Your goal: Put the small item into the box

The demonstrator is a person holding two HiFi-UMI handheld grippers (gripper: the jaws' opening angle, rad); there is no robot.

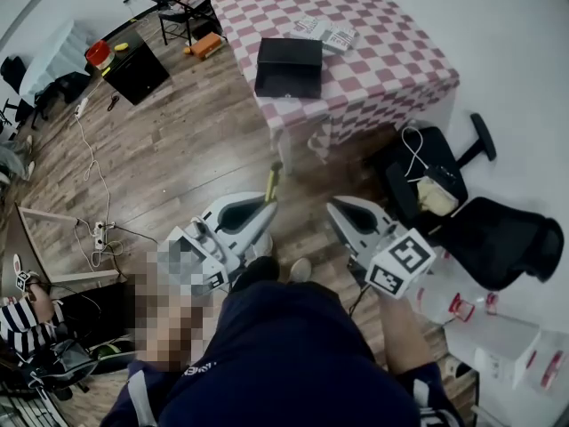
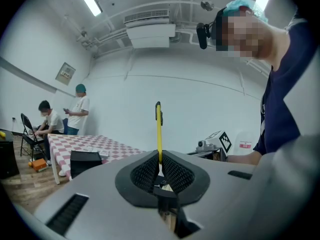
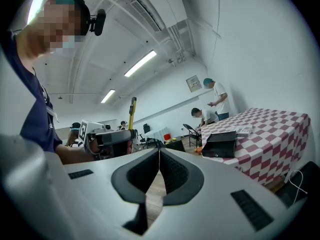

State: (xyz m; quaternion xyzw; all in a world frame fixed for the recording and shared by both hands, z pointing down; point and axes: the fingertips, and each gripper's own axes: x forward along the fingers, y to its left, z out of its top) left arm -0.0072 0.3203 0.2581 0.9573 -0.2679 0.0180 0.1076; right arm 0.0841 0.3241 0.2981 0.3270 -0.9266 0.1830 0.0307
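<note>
My left gripper is shut on a thin yellow tool with a black tip, which stands straight up out of the jaws in the left gripper view. My right gripper is shut with nothing between its jaws. Both hang over the wooden floor, short of the table. The black box sits on the near edge of the pink-and-white checked table; it also shows in the left gripper view and the right gripper view.
Small white packets lie behind the box. A black office chair stands at the right. A black case, folding chair and floor cables lie at the left. People are near the far table.
</note>
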